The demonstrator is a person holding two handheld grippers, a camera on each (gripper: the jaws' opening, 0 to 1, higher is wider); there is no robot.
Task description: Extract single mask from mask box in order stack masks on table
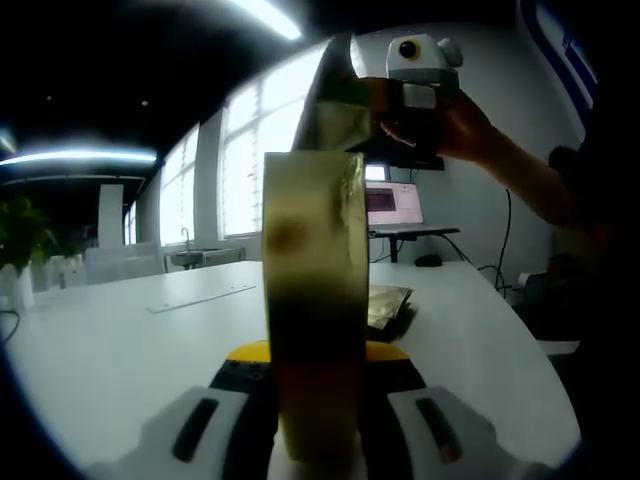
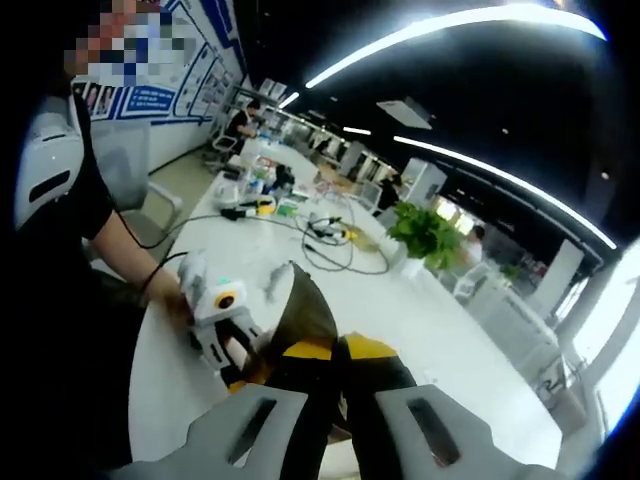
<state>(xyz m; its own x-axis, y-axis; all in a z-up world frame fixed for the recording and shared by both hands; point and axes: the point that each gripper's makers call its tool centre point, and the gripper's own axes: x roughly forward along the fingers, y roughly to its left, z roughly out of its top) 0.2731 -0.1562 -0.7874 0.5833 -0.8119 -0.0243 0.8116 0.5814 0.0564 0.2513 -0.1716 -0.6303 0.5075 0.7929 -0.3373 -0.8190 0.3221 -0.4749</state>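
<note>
Left gripper (image 1: pixel 318 440): jaws clamp mask box (image 1: pixel 312 300) | right gripper (image 2: pixel 335 420): jaws pinch mask (image 2: pixel 305 312)

I am working in an open-plan office or lab. Long white tables (image 2: pixel 430 310) carry cables (image 2: pixel 340 245) and a potted plant (image 2: pixel 425 235), a lit monitor (image 1: pixel 393 205) stands by tall windows (image 1: pixel 240 150), and ceiling strip lights (image 2: pixel 450 25) run overhead.
</note>
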